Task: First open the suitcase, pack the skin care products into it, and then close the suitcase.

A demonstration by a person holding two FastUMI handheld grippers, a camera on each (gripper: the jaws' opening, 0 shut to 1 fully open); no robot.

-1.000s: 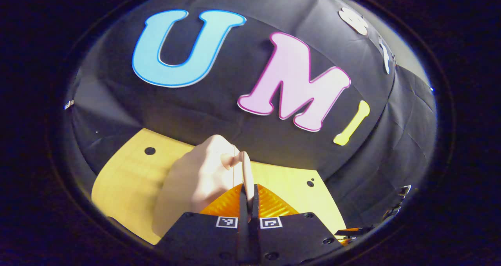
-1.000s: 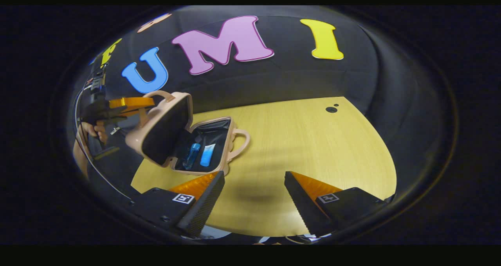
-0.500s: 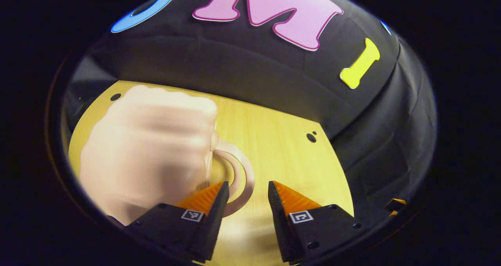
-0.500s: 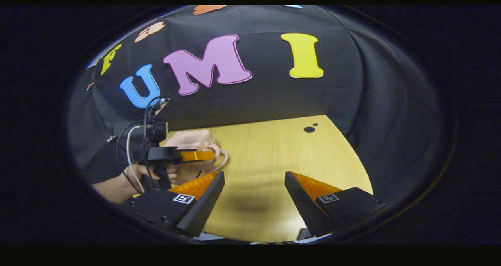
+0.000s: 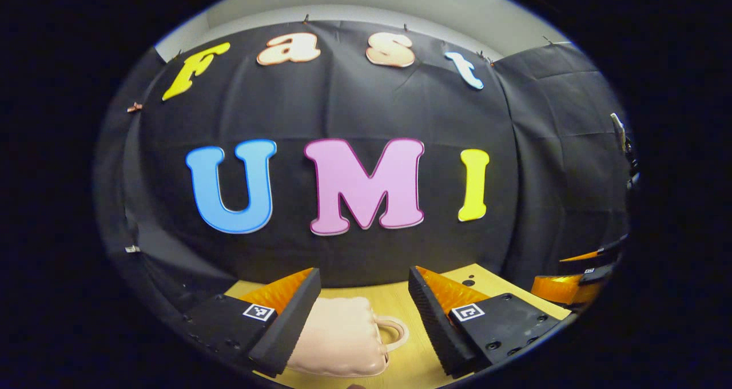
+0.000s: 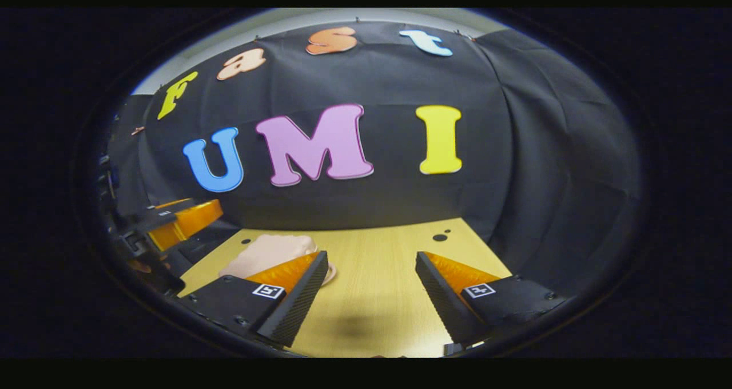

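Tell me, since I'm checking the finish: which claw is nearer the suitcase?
Left. The left claw hangs open right above the closed suitcase; the right claw is open over the table beside it.

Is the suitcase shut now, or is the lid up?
Shut: the pink suitcase lies flat on the table, no lid raised, no dark lining showing.

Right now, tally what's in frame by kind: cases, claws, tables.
Suitcases: 1, the pink suitcase, closed, lying flat.
Claws: 2, the left claw and the right claw, both open and holding nothing.
Tables: 1, the wooden table.
Total: 4.
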